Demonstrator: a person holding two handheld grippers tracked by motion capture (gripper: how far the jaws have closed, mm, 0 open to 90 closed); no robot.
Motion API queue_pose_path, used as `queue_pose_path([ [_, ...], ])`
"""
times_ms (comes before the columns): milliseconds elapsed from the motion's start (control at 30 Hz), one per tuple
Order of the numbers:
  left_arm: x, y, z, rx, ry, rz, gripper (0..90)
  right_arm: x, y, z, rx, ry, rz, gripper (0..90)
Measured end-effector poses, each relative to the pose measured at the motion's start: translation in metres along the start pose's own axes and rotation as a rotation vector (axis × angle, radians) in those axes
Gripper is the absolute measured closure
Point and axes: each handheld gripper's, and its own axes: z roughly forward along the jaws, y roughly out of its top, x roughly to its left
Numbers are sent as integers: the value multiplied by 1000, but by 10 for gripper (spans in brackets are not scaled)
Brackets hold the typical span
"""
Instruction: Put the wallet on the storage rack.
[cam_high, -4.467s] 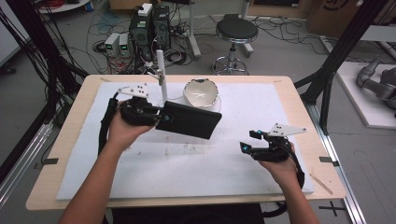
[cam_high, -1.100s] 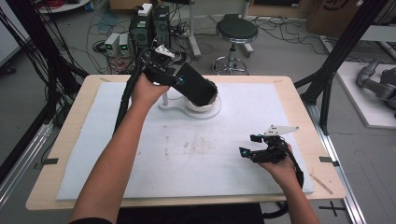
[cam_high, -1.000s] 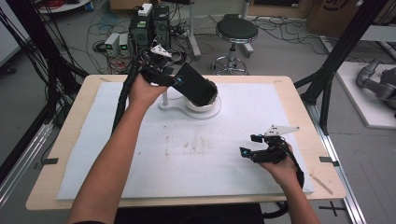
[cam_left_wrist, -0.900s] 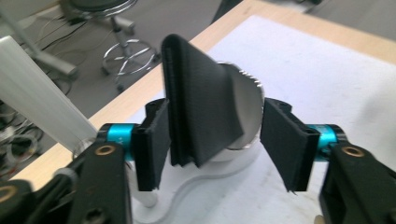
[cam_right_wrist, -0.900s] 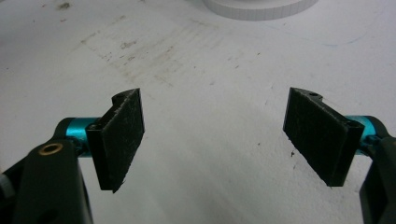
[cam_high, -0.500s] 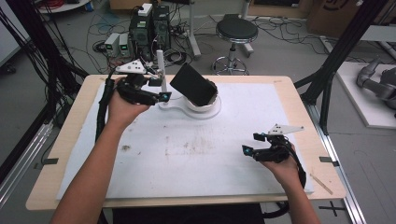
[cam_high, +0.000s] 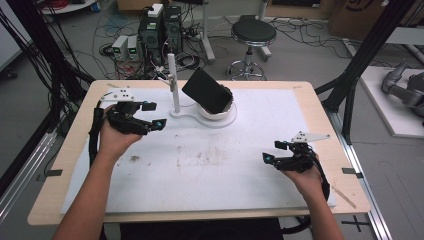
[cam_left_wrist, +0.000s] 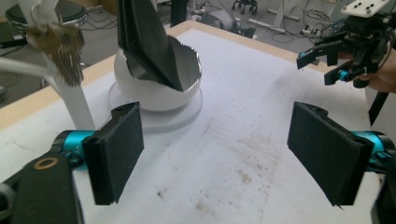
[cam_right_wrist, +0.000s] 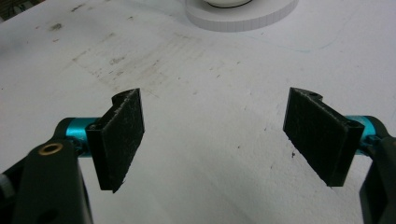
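Observation:
A black flat pouch (cam_high: 206, 90) leans tilted in a white bowl (cam_high: 220, 111), its lower corner inside and its upper end sticking out toward the back left. The bowl sits on a white round base (cam_high: 216, 122) with an upright white post (cam_high: 173, 80). In the left gripper view the pouch (cam_left_wrist: 144, 42) rises out of the bowl (cam_left_wrist: 154, 91), and a bunch of keys (cam_left_wrist: 56, 49) hangs by the post. My left gripper (cam_high: 153, 114) is open and empty, left of the base and apart from it. My right gripper (cam_high: 272, 151) is open and empty over the mat at the front right.
A white mat (cam_high: 210, 165) with brownish smudges covers the wooden table (cam_high: 320, 105). In the right gripper view the base's edge (cam_right_wrist: 243, 18) lies far ahead of the open jaws. Black frame posts (cam_high: 360, 55) stand at the table's right, cables and computers behind it.
My left gripper carried the black pouch to the bowl, let go of it there and drew back to the left, now open. The right gripper has stayed put.

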Motion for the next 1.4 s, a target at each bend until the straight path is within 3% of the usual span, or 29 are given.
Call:
queue_pose_path([
  [200, -5, -21, -10, -15, 8, 11, 150, 0, 0, 0, -7, -6, -4, 210],
  [400, -7, -40, -15, -9, 22, -5, 123, -1, 1, 0, -16, -9, 1, 210],
  [533, -8, -50, -13, -1, 28, -17, 70, -5, 1, 0, -23, -17, 7, 210],
  [733, -13, -66, -4, 32, 4, -20, 63, -8, 1, -2, -25, -21, 12, 210],
  [967, -16, -72, 1, 51, -15, -14, 63, -11, 0, -4, -22, -39, 11, 210],
  [1400, -18, -75, 6, 85, 0, -5, 63, -11, -1, -6, -21, -43, 14, 211],
])
